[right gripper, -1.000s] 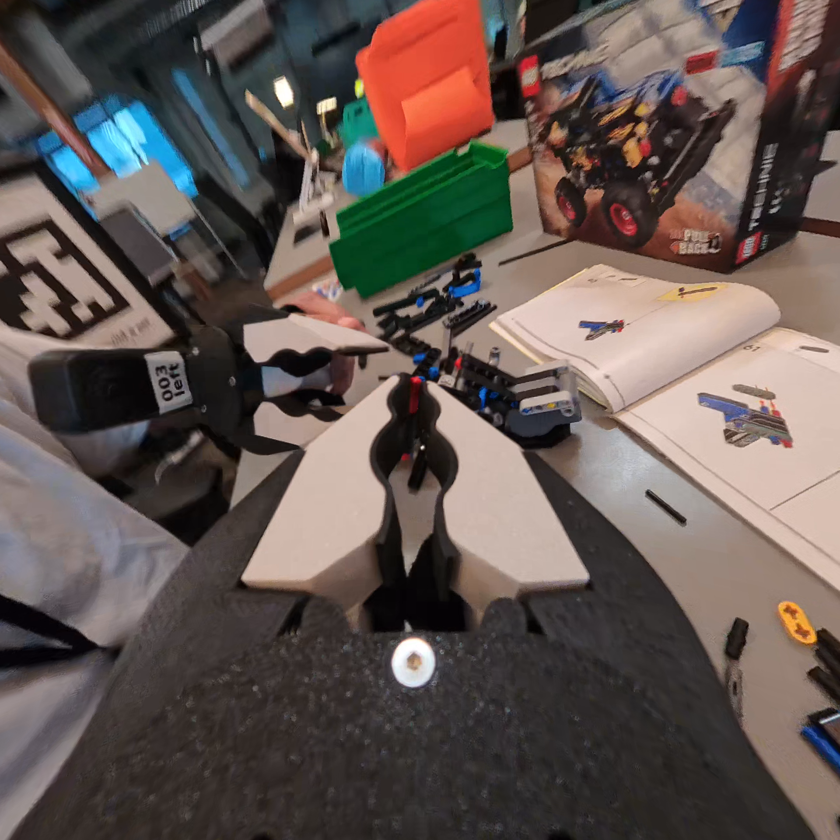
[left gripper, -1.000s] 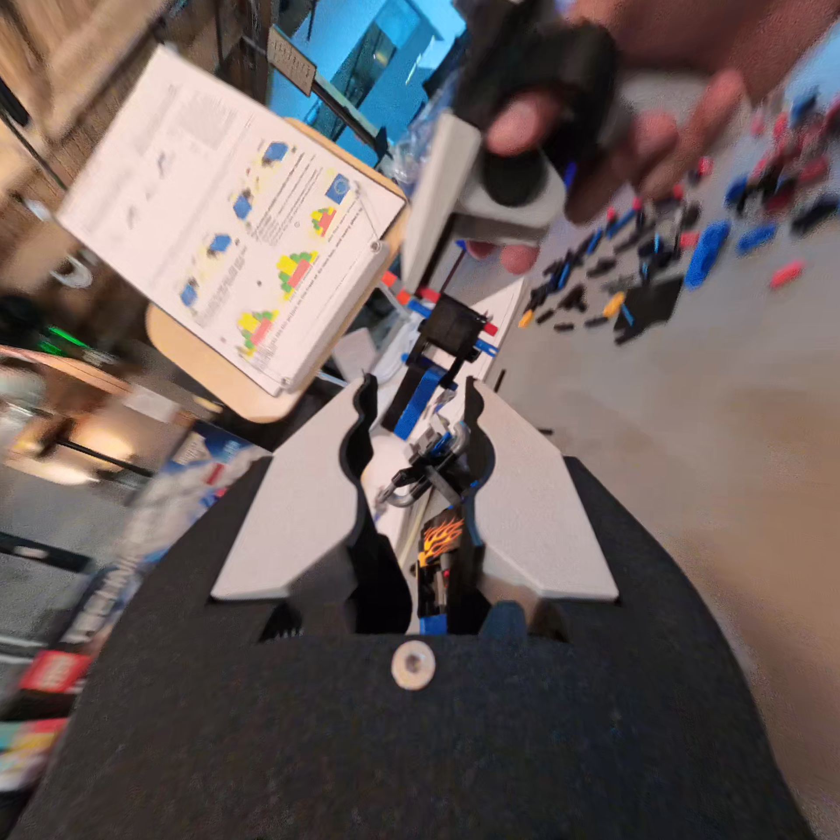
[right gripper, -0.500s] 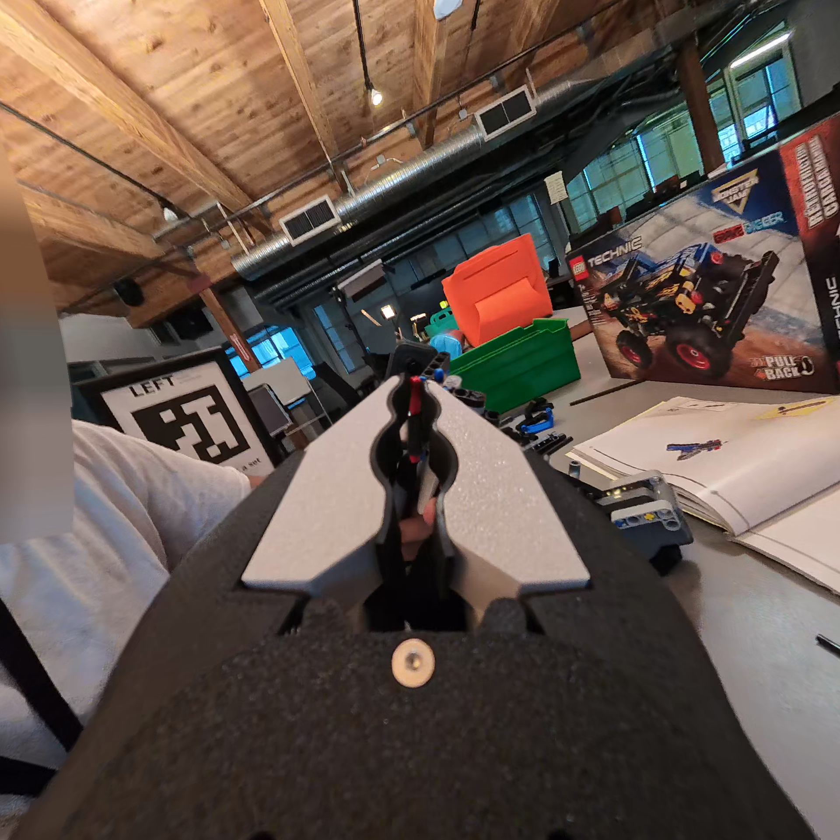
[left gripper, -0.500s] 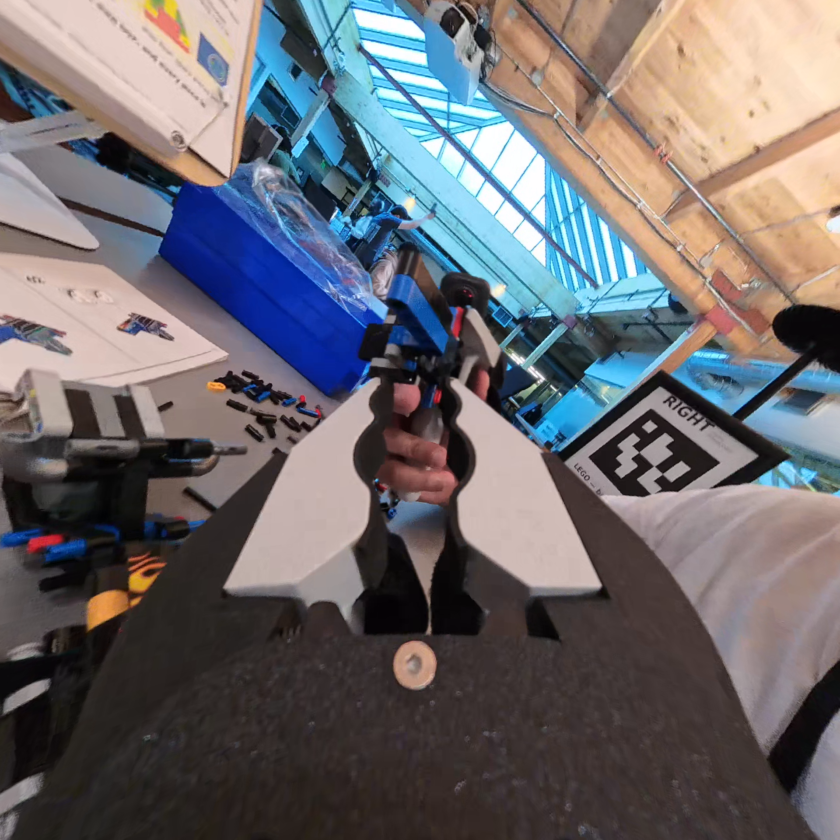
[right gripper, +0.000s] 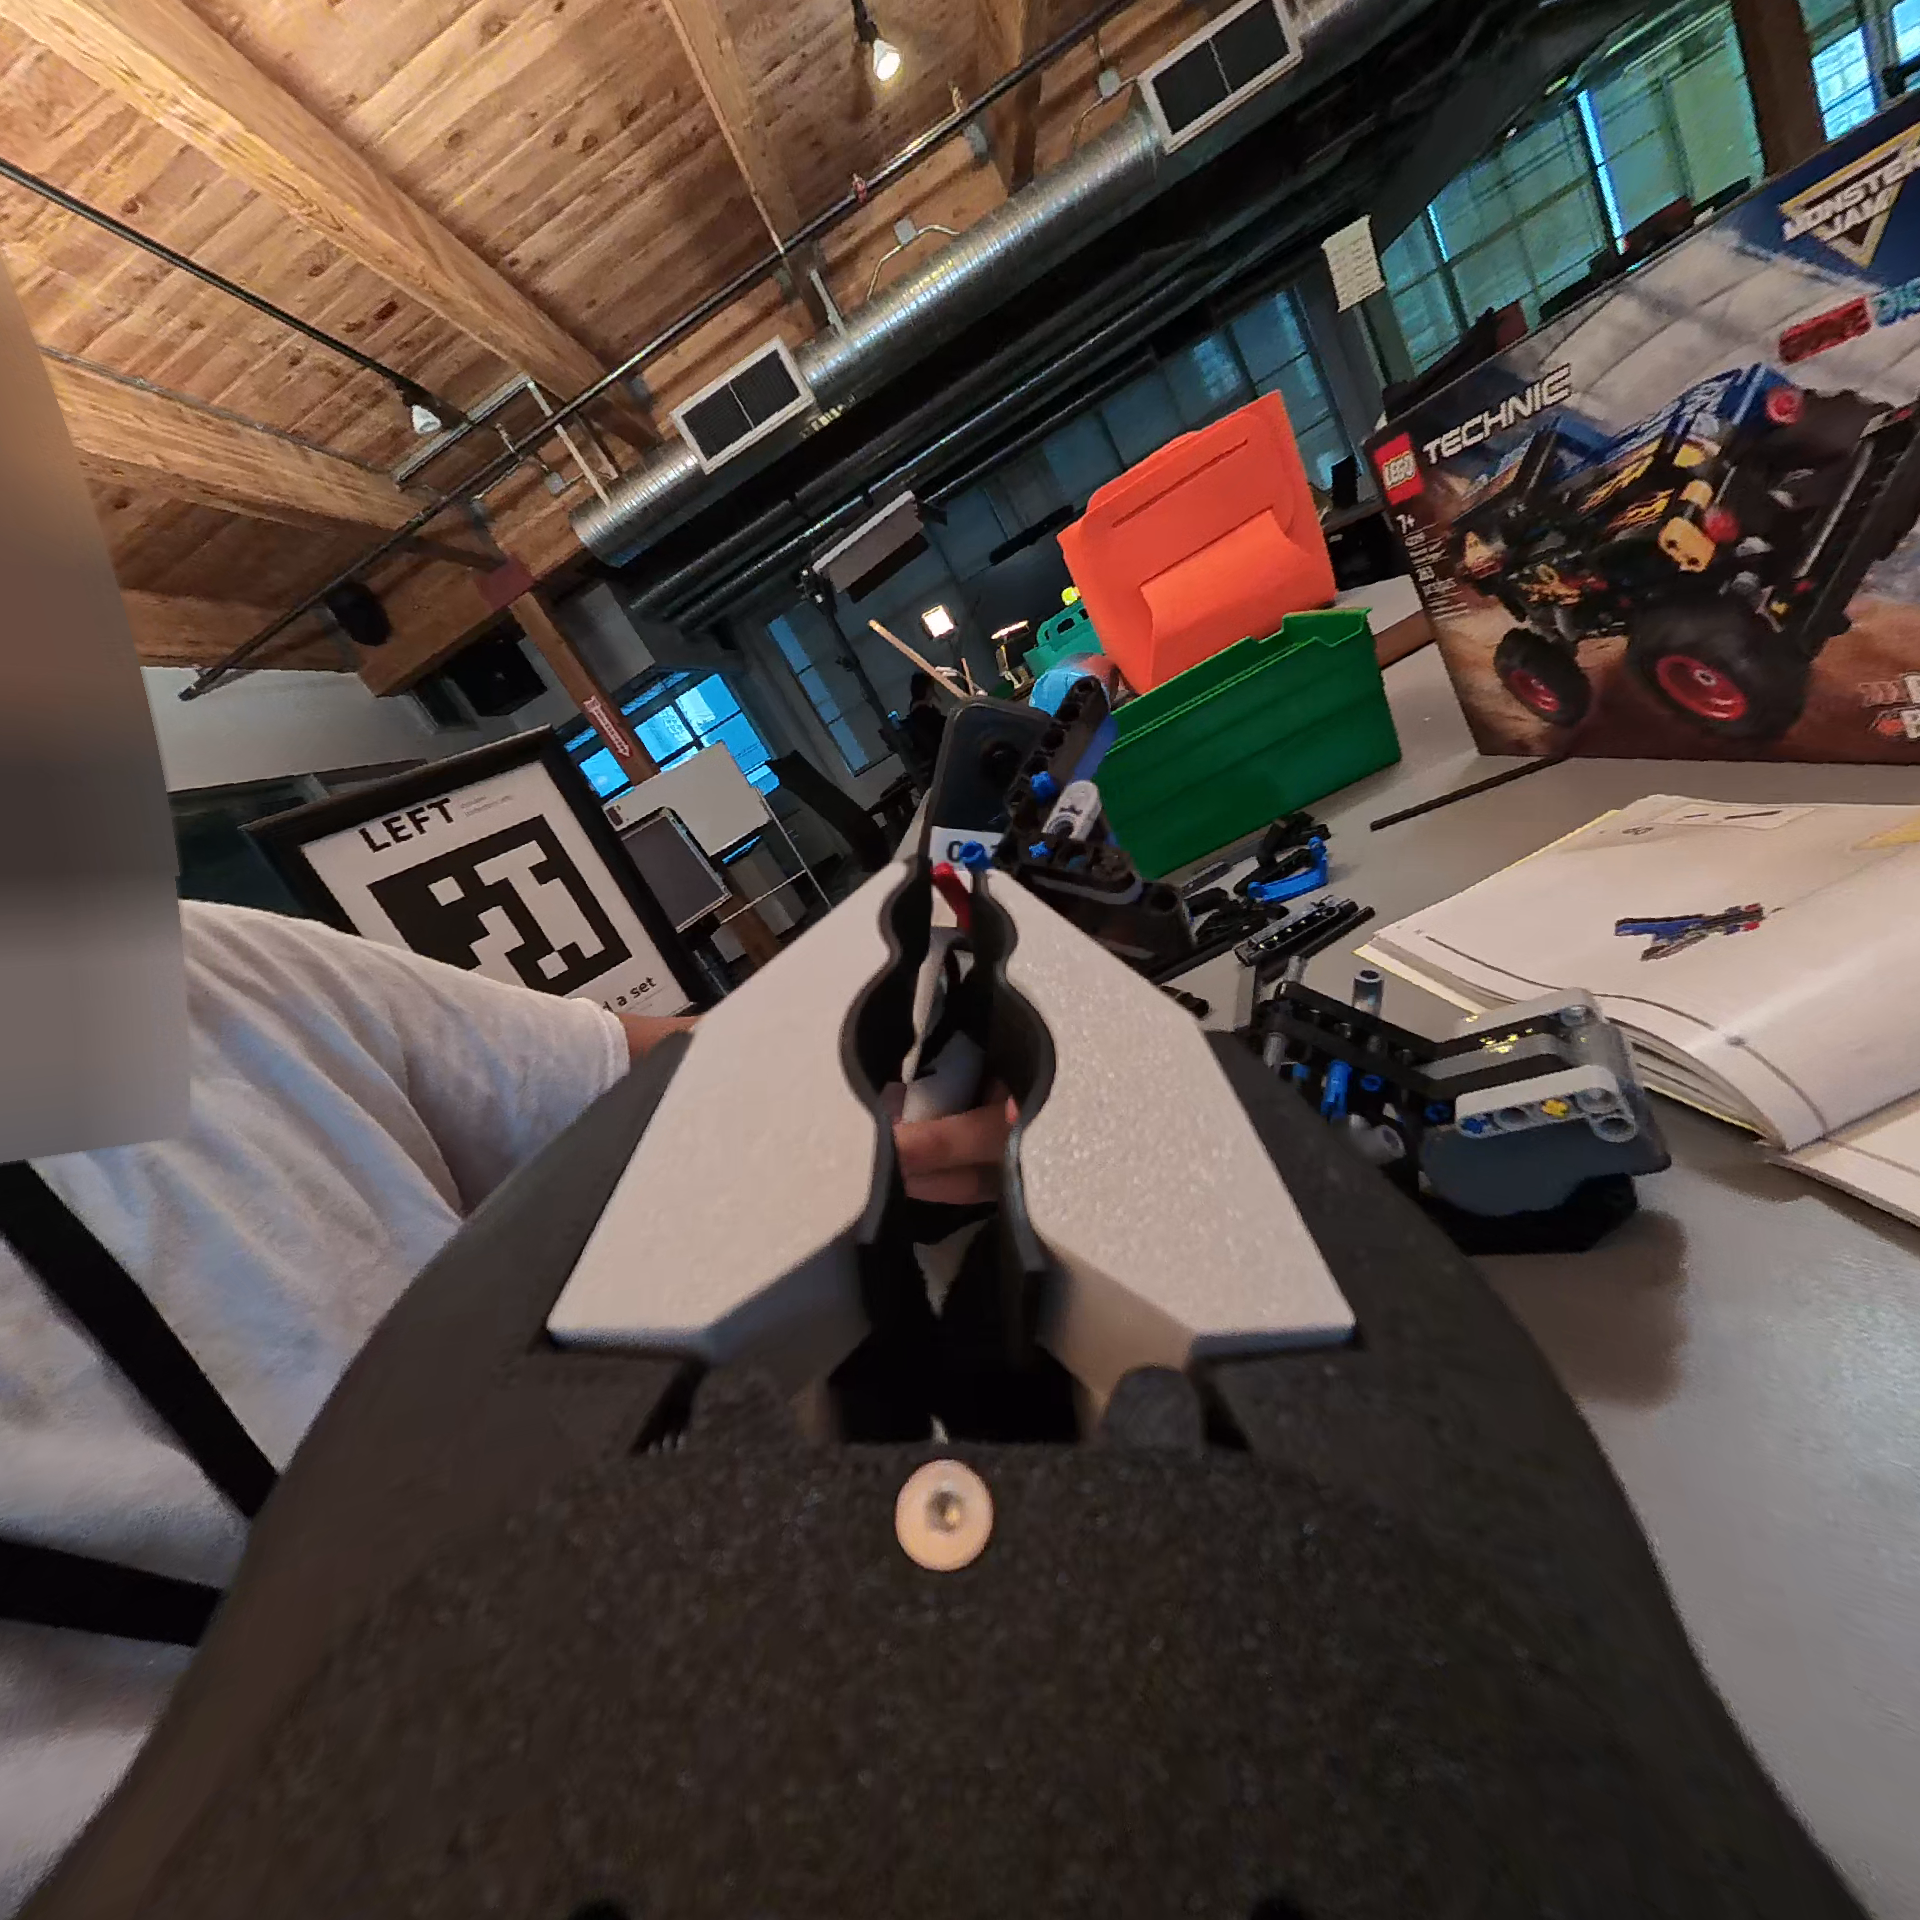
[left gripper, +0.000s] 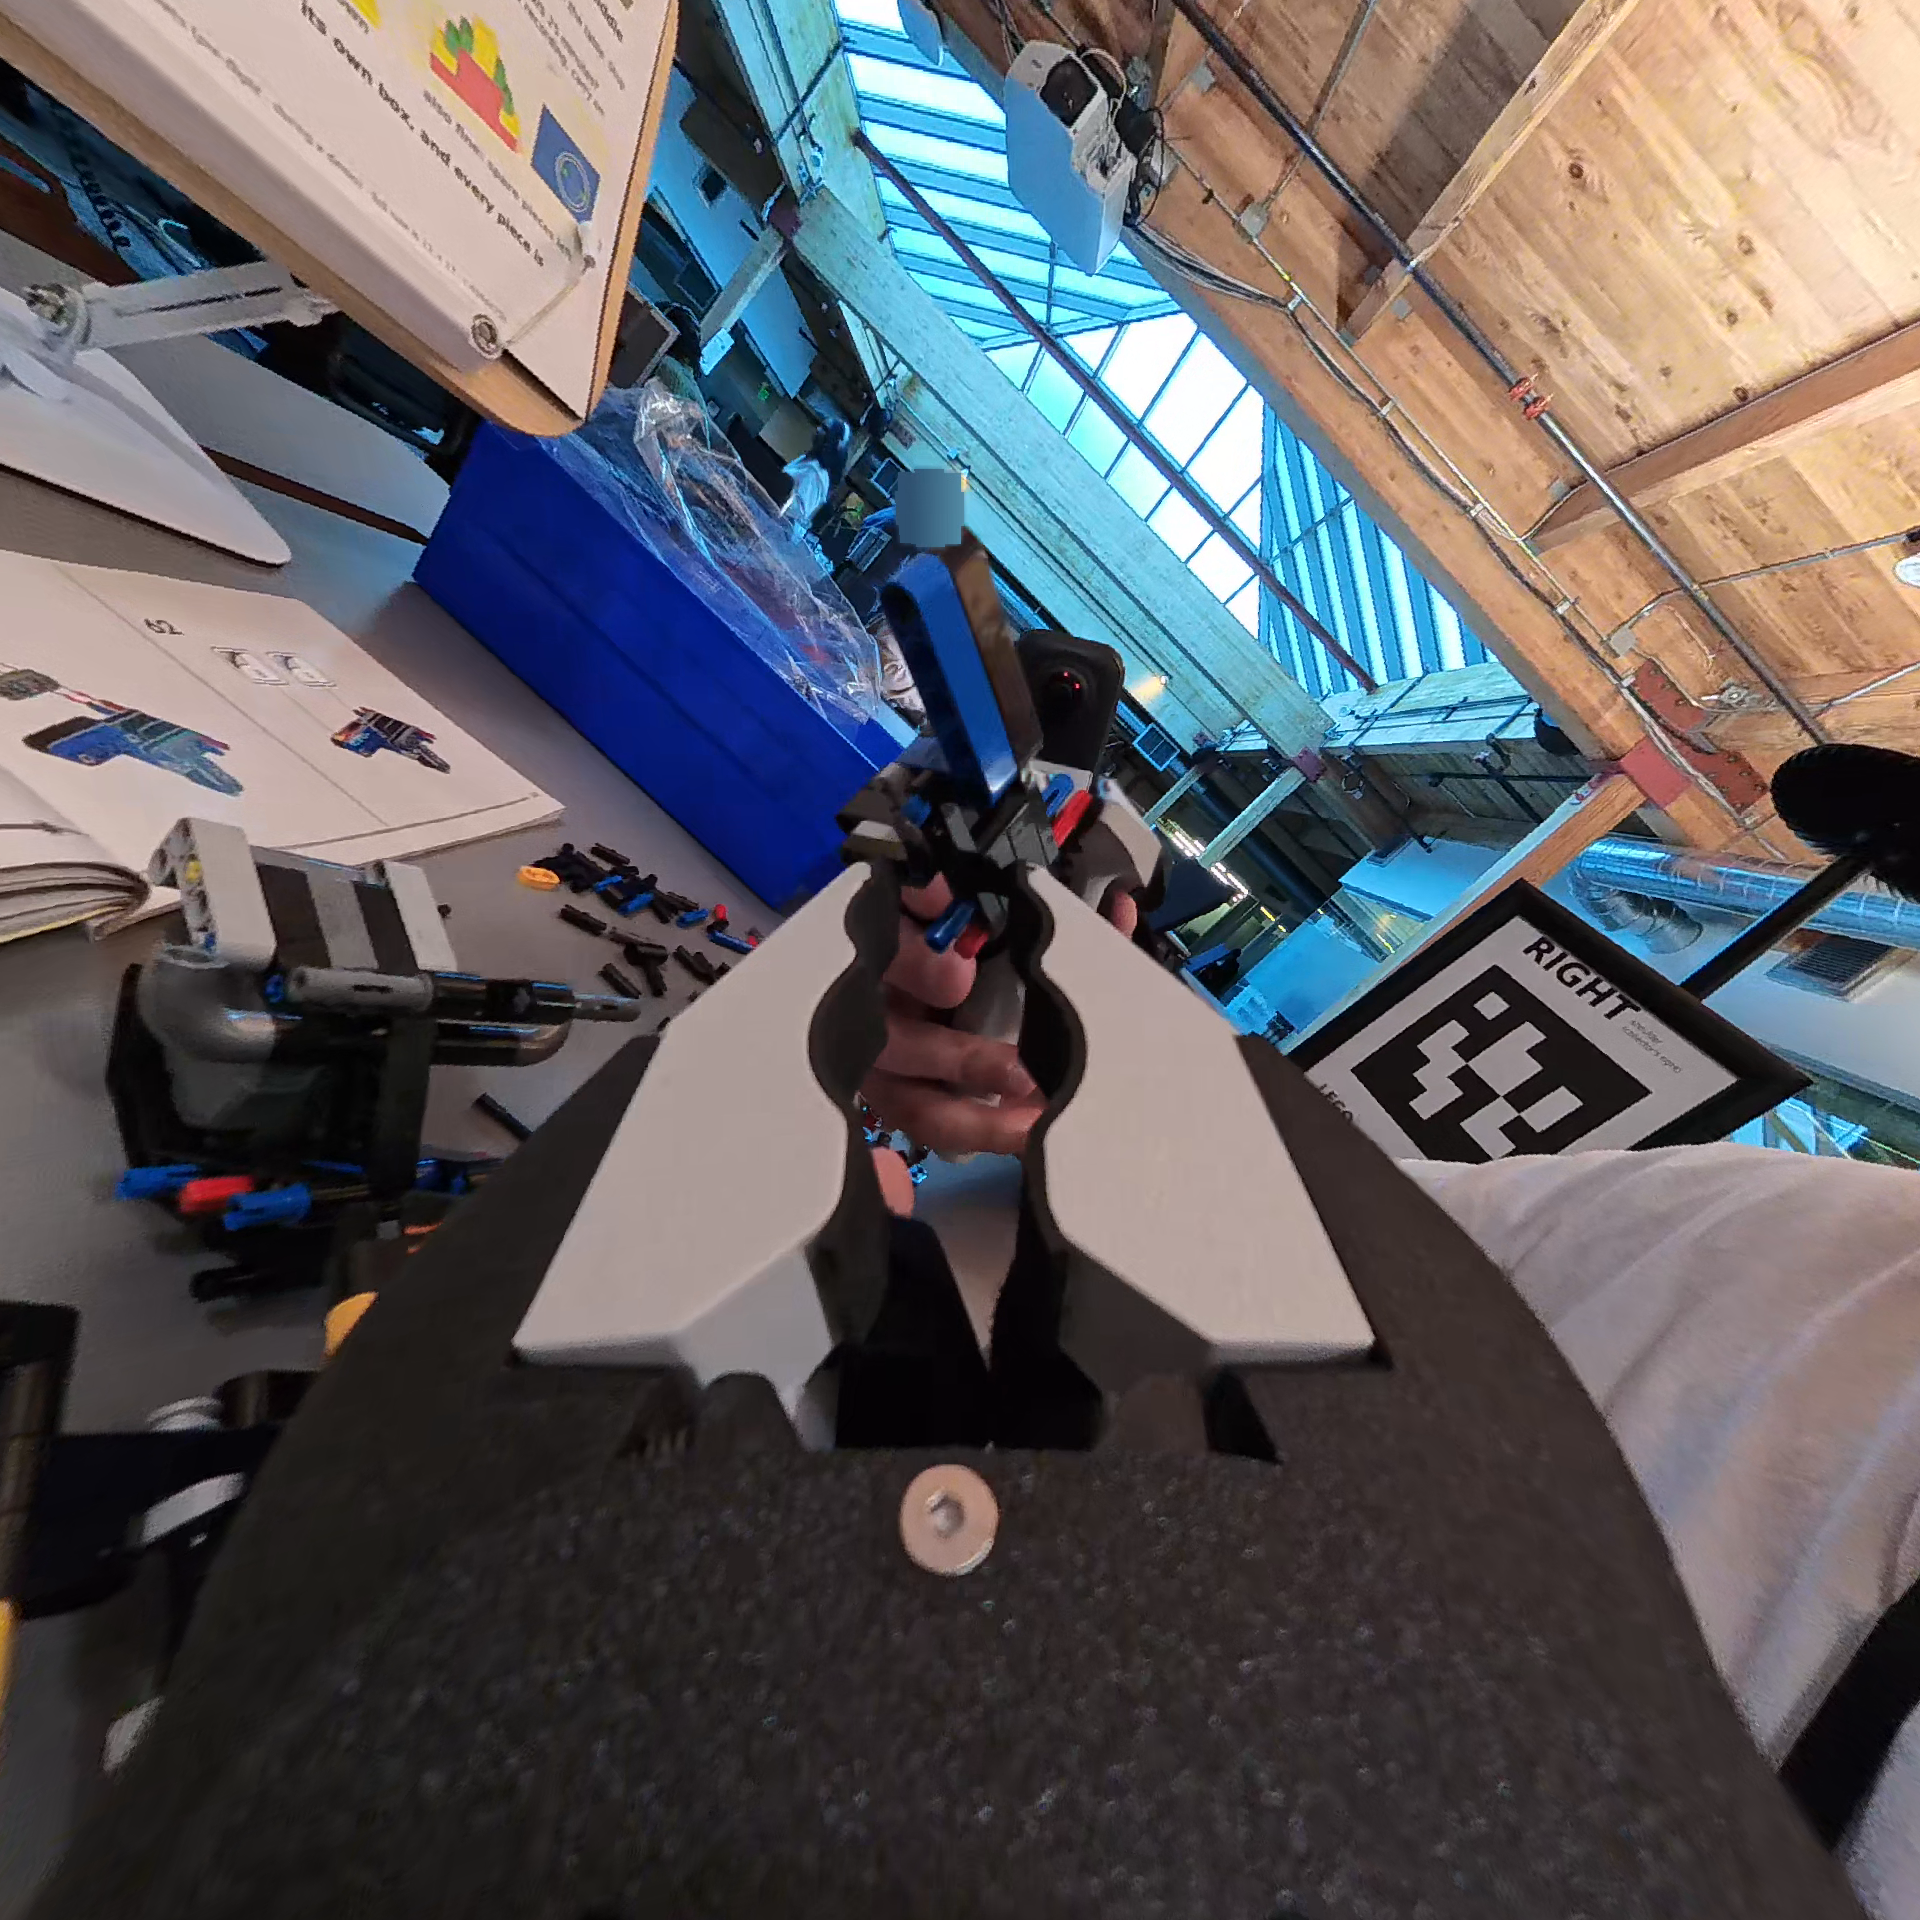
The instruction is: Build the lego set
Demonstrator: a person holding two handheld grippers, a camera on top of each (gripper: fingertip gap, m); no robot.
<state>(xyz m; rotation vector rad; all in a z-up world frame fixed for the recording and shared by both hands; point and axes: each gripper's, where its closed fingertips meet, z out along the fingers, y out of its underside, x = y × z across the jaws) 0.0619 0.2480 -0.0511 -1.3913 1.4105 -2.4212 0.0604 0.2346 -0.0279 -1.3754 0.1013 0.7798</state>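
My left gripper (left gripper: 948, 883) is shut on a small blue and black lego sub-assembly (left gripper: 961, 727) and holds it up in the air, blue beam pointing up. My right gripper (right gripper: 951, 888) is shut on a small red pin (right gripper: 948, 891). The two grippers face each other tip to tip. The sub-assembly also shows in the right wrist view (right gripper: 1055, 821), just past the red pin. The right gripper shows behind the sub-assembly in the left wrist view (left gripper: 1117, 862). The larger grey and black chassis (left gripper: 301, 997) sits on the table, also seen in the right wrist view (right gripper: 1475, 1091).
An open instruction booklet (right gripper: 1704, 935) lies beside the chassis. Loose pins (left gripper: 634, 914) lie near a blue bin (left gripper: 623, 644). A green bin (right gripper: 1257, 727), an orange object (right gripper: 1195, 551) and the set's box (right gripper: 1683, 540) stand at the back. Marker boards stand behind each arm. Less than 4 cm separates the two grippers' tips.
Both grippers rose from the table, the left carrying the sub-assembly, and turned to face each other. In the last half second they drew closer and the sub-assembly tilted.
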